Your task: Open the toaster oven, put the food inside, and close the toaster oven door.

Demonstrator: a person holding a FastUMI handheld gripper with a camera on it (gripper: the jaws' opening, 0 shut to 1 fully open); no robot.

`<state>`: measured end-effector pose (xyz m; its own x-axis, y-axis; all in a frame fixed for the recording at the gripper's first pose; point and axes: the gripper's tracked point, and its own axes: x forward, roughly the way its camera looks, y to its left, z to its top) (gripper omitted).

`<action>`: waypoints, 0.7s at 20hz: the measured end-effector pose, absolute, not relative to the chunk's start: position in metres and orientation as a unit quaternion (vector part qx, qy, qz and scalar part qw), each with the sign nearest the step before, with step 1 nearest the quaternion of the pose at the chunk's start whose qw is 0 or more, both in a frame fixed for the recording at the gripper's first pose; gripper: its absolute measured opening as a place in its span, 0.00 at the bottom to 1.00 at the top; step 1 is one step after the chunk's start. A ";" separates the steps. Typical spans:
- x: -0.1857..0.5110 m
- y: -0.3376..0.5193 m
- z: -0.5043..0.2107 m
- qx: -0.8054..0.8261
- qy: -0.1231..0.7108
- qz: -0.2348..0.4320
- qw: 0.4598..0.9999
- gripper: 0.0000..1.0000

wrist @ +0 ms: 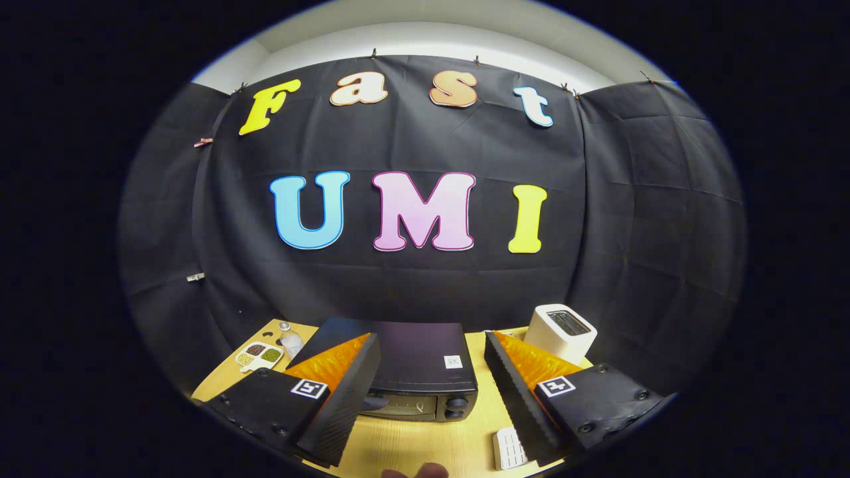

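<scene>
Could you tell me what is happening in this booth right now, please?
A person is holding a two-finger gripper above a wooden table, its fingers open and gripping nothing. Between and just beyond them sits a black toaster oven whose door looks closed. A white toaster stands beyond the right finger, and a small sectioned dish beyond the left. So the task seems barely started.

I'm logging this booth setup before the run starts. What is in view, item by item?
toaster oven: one, black, door closed, on the table between and just beyond the fingers
toaster: one, white, beyond the right finger
divided dish: one, white, beyond the left finger
small bottle: one, pale, beside the dish
ridged block: one, white, by the right finger
table: one, light wood
hand-held gripper: one, fingers wide open, holding nothing
</scene>
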<state>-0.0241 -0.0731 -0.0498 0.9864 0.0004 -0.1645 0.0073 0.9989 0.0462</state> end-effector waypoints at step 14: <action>-0.013 -0.076 -0.036 0.023 0.080 0.010 0.996 0.98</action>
